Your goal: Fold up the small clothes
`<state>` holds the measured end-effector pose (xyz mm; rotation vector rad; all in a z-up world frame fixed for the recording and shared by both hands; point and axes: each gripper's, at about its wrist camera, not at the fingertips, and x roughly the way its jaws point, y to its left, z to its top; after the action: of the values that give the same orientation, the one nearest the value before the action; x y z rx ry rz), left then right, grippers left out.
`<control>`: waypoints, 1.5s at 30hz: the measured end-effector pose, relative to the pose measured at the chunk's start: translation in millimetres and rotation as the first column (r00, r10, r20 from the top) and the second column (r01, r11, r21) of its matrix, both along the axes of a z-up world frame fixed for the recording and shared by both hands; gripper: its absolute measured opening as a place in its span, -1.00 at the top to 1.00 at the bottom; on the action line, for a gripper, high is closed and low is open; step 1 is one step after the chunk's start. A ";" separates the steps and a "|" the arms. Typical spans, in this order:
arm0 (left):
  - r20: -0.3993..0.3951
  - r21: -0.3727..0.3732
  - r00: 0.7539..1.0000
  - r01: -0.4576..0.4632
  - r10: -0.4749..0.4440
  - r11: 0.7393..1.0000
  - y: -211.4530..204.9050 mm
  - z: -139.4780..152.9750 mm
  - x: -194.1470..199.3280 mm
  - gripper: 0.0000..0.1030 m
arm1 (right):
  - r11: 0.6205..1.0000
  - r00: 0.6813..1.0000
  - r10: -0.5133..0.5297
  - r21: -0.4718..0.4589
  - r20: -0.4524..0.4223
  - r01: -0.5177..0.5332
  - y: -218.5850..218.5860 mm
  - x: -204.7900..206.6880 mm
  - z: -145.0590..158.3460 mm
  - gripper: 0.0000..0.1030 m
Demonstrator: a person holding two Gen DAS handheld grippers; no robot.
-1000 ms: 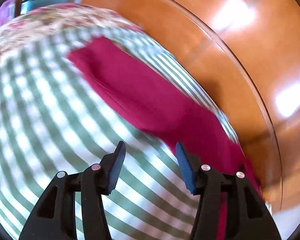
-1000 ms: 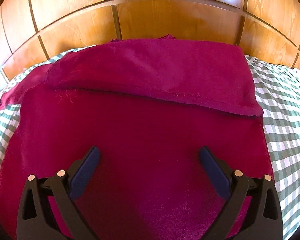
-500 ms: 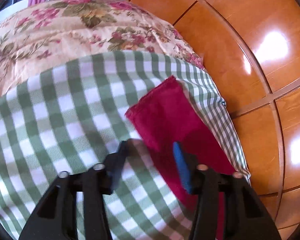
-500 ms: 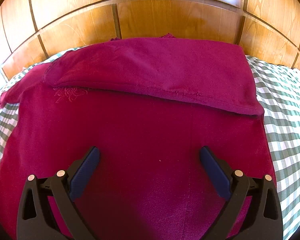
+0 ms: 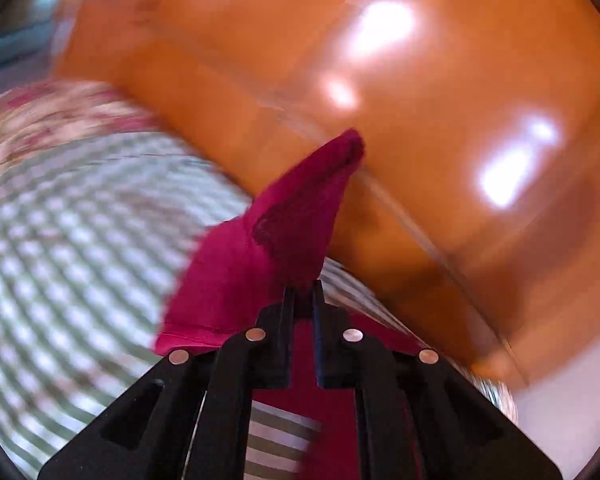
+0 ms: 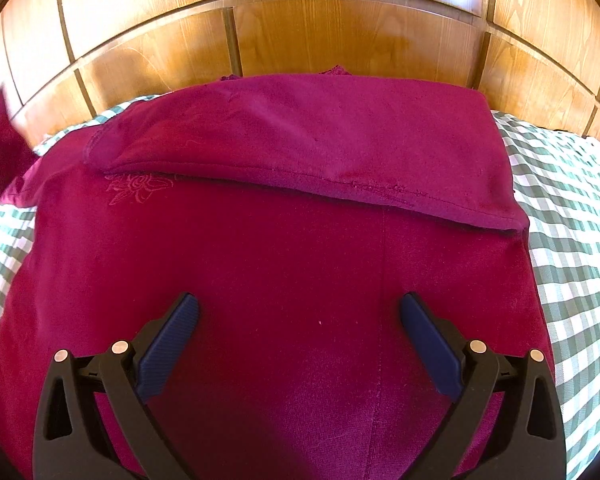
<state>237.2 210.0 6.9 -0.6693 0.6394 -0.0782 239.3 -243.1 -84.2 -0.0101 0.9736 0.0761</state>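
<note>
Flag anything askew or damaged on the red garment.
The folded flap's hem runs slanted, not square, and looks frayed near its right end. One corner is lifted off the bed in the shut left claw.

A green-checked bedcover [image 6: 572, 216] carries the crimson garment [image 6: 284, 264] spread flat on it

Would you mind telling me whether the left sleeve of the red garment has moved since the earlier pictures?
Yes. The left sleeve has risen off the checked bedspread and now stands against the wooden headboard, pinched in the left gripper.
</note>
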 end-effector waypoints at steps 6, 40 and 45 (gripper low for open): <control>-0.027 0.144 0.953 0.301 -0.301 0.943 -140.8 -8.3 1.9 0.87 | 1.000 1.000 0.001 0.015 0.003 -0.001 -3.2 -0.3 0.2 -0.93; -0.212 0.194 0.925 0.356 -0.315 0.914 -170.7 -124.3 -72.3 0.38 | 0.944 0.966 0.232 0.211 0.116 -0.252 98.9 68.8 98.0 0.90; -0.212 0.200 0.926 0.355 -0.314 0.913 -170.5 -124.8 -77.1 0.38 | 0.966 0.961 0.168 0.158 0.218 -0.205 50.9 69.2 142.5 0.90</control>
<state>160.2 39.5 -117.9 -0.3318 0.9160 -0.2619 308.5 -192.2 58.3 0.0549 0.7561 0.3320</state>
